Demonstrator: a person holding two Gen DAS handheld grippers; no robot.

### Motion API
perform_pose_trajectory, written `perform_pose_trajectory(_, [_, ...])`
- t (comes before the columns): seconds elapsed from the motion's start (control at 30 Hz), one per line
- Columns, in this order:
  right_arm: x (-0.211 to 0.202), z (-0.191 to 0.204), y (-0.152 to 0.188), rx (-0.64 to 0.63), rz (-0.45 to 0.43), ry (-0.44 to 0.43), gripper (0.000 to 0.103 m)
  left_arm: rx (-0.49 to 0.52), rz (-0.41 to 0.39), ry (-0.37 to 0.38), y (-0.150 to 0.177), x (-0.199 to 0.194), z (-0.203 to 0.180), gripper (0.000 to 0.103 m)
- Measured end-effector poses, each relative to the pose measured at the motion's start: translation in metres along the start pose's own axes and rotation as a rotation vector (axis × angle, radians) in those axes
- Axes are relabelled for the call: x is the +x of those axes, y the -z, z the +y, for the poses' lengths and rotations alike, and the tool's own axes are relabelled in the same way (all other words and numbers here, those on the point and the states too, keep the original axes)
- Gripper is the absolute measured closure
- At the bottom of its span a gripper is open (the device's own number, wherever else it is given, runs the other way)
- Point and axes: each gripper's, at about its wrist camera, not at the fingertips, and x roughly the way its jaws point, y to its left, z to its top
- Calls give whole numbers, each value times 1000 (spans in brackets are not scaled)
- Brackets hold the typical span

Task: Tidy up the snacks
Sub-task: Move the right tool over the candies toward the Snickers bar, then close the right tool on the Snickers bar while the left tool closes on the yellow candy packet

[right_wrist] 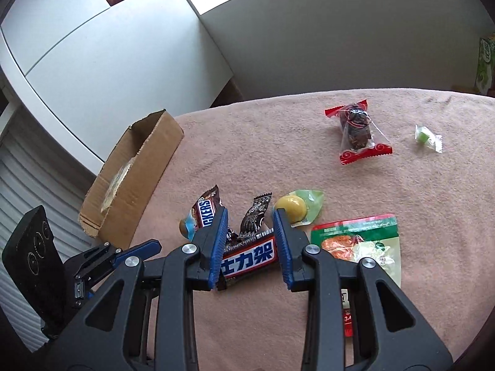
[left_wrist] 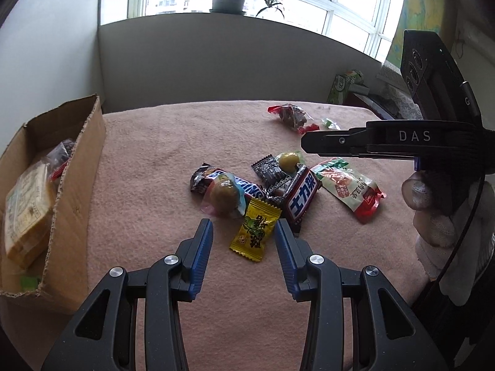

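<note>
A pile of snacks lies on the pink cloth. My left gripper [left_wrist: 243,227] is open, its fingers either side of a yellow candy packet [left_wrist: 255,231]. Behind it lie a Snickers bar [left_wrist: 244,187], a round sweet in a clear wrapper [left_wrist: 222,196] and a bar with Chinese lettering [left_wrist: 301,198]. My right gripper [right_wrist: 250,216] is open and hovers over that lettered bar [right_wrist: 247,256]; from the left wrist view it shows side-on [left_wrist: 312,145], at the right. A cardboard box [left_wrist: 71,191] holding packaged snacks stands at the left; it also shows in the right wrist view [right_wrist: 136,182].
A green-red pouch [right_wrist: 359,244], a yellow ball sweet [right_wrist: 292,207] and a dark small wrapper [right_wrist: 255,216] lie by the pile. A red-ended dark snack [right_wrist: 355,130] and a small green candy [right_wrist: 425,134] lie farther back. A grey partition [left_wrist: 216,68] bounds the table's far side.
</note>
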Motion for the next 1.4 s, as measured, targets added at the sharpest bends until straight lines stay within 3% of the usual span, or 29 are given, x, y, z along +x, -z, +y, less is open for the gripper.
perform_pose_trajectory(0.17, [21,-1,-2,-2,75,-48,72,0,1,2,1,-2,0,63])
perform_pose_trajectory(0.27, [27,-5,2,-1,111,-21,72,-2,2,4,1,-3,0,63])
perform_pose_trajectory(0.47, [12,-16,9,34,146,-71,72,-7,6,8,1,-3,2,63])
perform_pose_trajectory(0.77, [-14,-11,28,-75,163,-79,69,-6,10,14,0,2,2,63])
perform_pose_trajectory(1.0, [-33,-28,43,-38,122,-24,69,-6,26,17,1,4,3,63])
perform_pose_trajectory(1.1, [-41,-22,52,-27,100,-8,60,18,40,17,1,10,-3,63])
perform_pose_trajectory(1.17, [-45,-20,60,-2,92,-17,48,26,52,14,2,14,-5,63])
perform_pose_trajectory(1.27, [-39,-19,65,34,111,-44,47,20,61,17,1,17,-4,63])
perform_pose_trajectory(1.4, [-22,-22,60,54,132,6,47,17,77,11,-2,25,-3,63])
